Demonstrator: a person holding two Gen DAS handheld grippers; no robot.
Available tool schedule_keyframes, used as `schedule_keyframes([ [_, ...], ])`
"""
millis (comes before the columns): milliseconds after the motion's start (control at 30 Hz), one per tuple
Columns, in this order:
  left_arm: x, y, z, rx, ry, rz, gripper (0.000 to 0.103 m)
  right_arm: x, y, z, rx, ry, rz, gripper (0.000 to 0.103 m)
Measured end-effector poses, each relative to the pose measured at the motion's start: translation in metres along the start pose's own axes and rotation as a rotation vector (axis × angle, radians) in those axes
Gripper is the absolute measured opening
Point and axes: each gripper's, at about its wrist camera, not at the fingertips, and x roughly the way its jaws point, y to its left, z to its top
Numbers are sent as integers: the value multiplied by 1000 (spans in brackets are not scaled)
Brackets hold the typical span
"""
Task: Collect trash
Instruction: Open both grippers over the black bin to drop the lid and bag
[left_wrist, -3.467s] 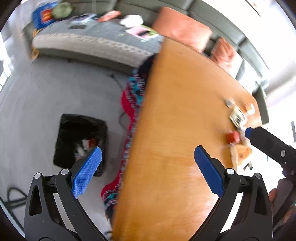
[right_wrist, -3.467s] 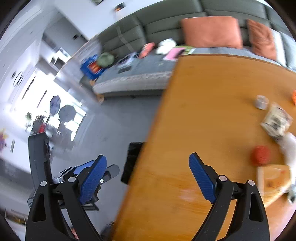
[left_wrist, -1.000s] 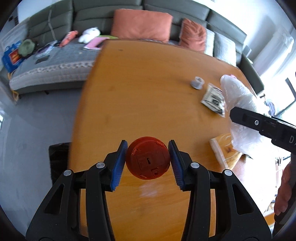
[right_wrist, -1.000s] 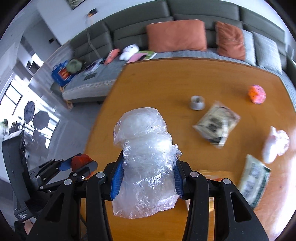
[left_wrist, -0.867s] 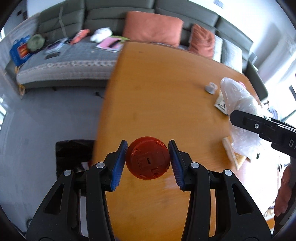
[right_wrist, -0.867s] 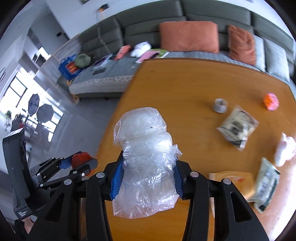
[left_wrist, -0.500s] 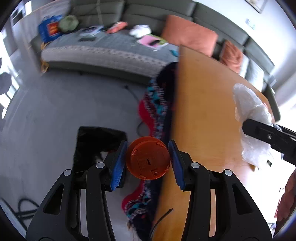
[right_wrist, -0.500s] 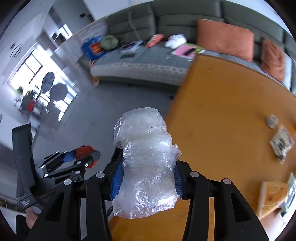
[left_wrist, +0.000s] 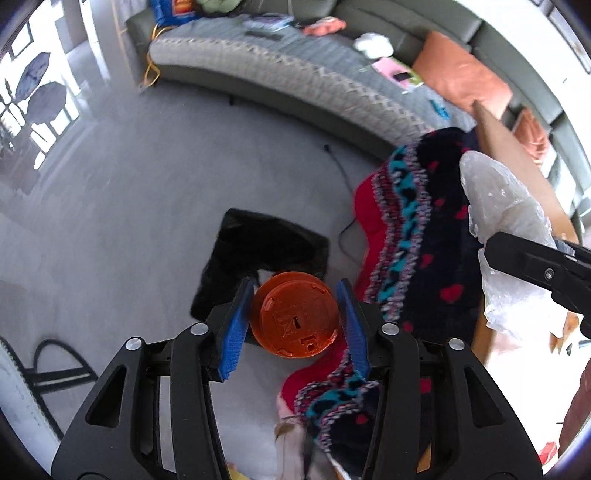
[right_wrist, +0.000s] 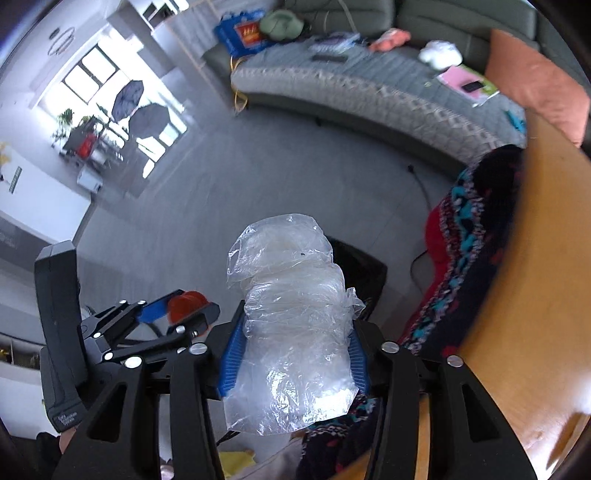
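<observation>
My left gripper (left_wrist: 293, 321) is shut on a round orange plastic lid (left_wrist: 294, 314) and holds it in the air above a black-lined trash bin (left_wrist: 251, 251) on the grey floor. My right gripper (right_wrist: 293, 354) is shut on a crumpled clear plastic bag (right_wrist: 291, 317), also above the floor, with the bin (right_wrist: 364, 266) partly hidden behind the bag. The left gripper (right_wrist: 177, 306) with the orange lid shows at the lower left of the right wrist view. The bag (left_wrist: 506, 221) and right gripper show at the right of the left wrist view.
A red, black and teal patterned knit cloth (left_wrist: 417, 236) hangs beside the wooden table's edge (right_wrist: 535, 295), right of the bin. A grey sofa (left_wrist: 295, 70) with orange cushions and loose items runs along the back. A black cable (left_wrist: 48, 354) lies on the floor at left.
Both grippers have swung left off the table and out over the floor, carrying the orange lid and the plastic bag. The trash bin now sits just ahead of them.
</observation>
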Motion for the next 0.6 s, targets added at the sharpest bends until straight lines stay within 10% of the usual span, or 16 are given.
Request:
schedule_keyframes([
  [33, 5, 6, 2, -4, 16, 17, 96, 10, 3, 4, 8, 31, -5, 66],
  [600, -14, 35, 9, -162, -80, 116, 97, 15, 6, 14, 13, 33, -6, 71],
])
